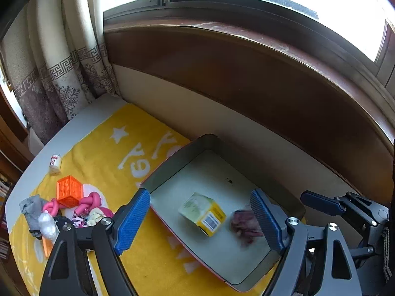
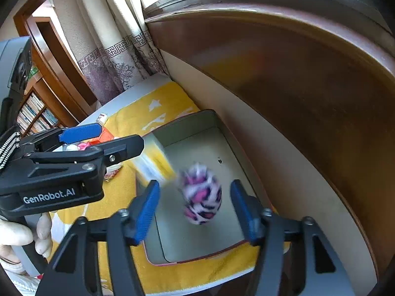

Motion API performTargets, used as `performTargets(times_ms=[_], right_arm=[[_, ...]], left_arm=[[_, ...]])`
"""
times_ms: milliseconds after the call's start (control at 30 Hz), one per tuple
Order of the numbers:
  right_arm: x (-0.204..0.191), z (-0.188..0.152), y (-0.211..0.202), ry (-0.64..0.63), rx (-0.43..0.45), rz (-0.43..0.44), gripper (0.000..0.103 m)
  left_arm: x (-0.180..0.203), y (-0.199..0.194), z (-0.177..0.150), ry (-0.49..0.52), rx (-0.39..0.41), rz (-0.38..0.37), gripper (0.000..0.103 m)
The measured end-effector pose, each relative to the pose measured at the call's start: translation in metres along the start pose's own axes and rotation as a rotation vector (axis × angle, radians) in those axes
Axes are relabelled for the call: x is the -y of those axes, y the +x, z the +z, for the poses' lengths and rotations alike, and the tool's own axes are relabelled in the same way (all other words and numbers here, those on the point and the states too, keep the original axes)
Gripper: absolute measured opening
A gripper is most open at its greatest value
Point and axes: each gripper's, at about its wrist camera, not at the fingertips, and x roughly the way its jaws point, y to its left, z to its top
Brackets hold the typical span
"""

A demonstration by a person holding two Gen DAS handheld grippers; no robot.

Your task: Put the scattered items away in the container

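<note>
Our left claw (image 1: 200,218) and right claw (image 2: 195,209) both hang with jaws apart, gripping nothing, above the grey container (image 2: 197,227) on the yellow towel (image 1: 103,162). A yellow box (image 1: 202,213) lies inside the container, and a blurred pink spotted ball (image 2: 201,194) shows between the right jaws, untouched. At nine o'clock from the container, an orange cube (image 1: 69,190), pink knotted toy (image 1: 87,203) and grey sock (image 1: 32,208) lie scattered.
</note>
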Motion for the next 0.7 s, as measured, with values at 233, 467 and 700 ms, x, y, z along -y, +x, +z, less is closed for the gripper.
performTargets(times_ms=[233, 467, 700], right_arm=[[0.002, -0.001, 0.004, 0.022, -0.004, 0.008, 0.066], [-0.004, -0.003, 0.01, 0.029, -0.012, 0.025, 0.066], [-0.022, -0.007, 0.01, -0.008, -0.011, 0.054, 0.066]], left_arm=[[-0.004, 0.001, 0.003, -0.011, -0.008, 0.02, 0.085], [-0.015, -0.004, -0.001, -0.017, -0.009, 0.092, 0.085], [-0.035, -0.02, -0.01, -0.052, 0.004, 0.188, 0.085]])
